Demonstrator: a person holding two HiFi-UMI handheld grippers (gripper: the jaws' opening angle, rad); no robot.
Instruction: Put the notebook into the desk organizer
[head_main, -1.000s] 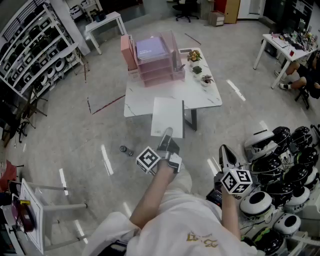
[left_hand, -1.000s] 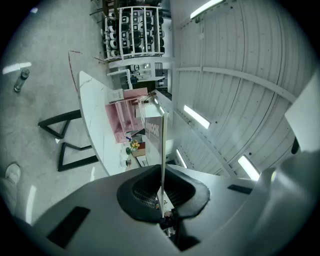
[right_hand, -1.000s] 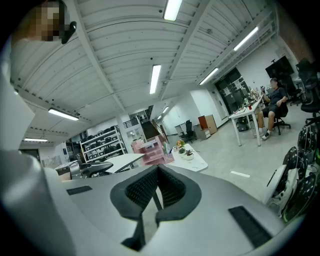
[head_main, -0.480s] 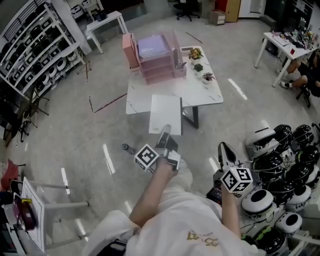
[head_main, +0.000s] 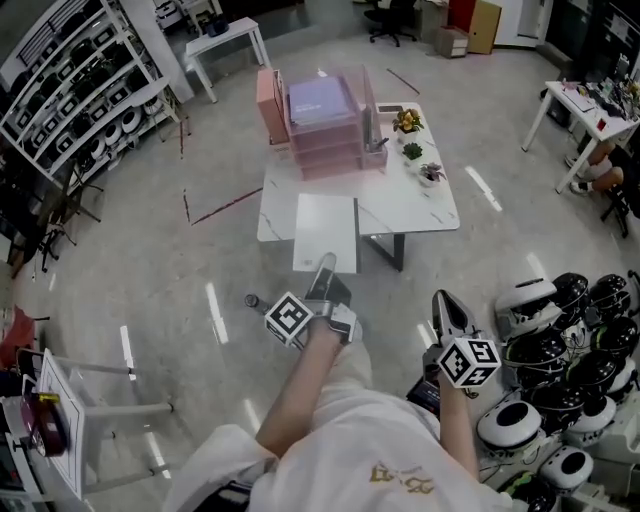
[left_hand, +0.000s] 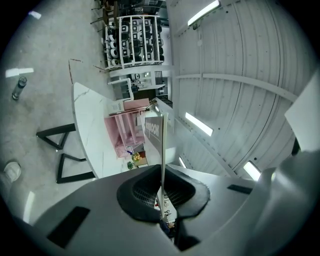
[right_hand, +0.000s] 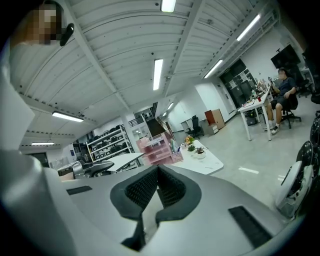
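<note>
A white notebook (head_main: 325, 232) hangs flat in the air in front of the table's near edge, gripped at its near end by my left gripper (head_main: 323, 270), which is shut on it. In the left gripper view the notebook (left_hand: 161, 145) shows edge-on between the pads of that gripper (left_hand: 161, 187). The pink desk organizer (head_main: 322, 135) stands at the far side of the white table (head_main: 420, 205), with a purple book (head_main: 320, 100) on its top tray. My right gripper (head_main: 447, 310) is held low to the right, shut and empty (right_hand: 157, 182).
Small potted plants (head_main: 412, 150) stand on the table to the right of the organizer. Several helmets (head_main: 560, 330) lie on the floor at the right. A shelving rack (head_main: 70, 90) fills the left. A small bottle (head_main: 252, 300) lies on the floor near my left gripper.
The view has shifted slightly, with the table and organizer now a little further right in frame. The left gripper still holds the notebook in front of the table. The right gripper stays low.
</note>
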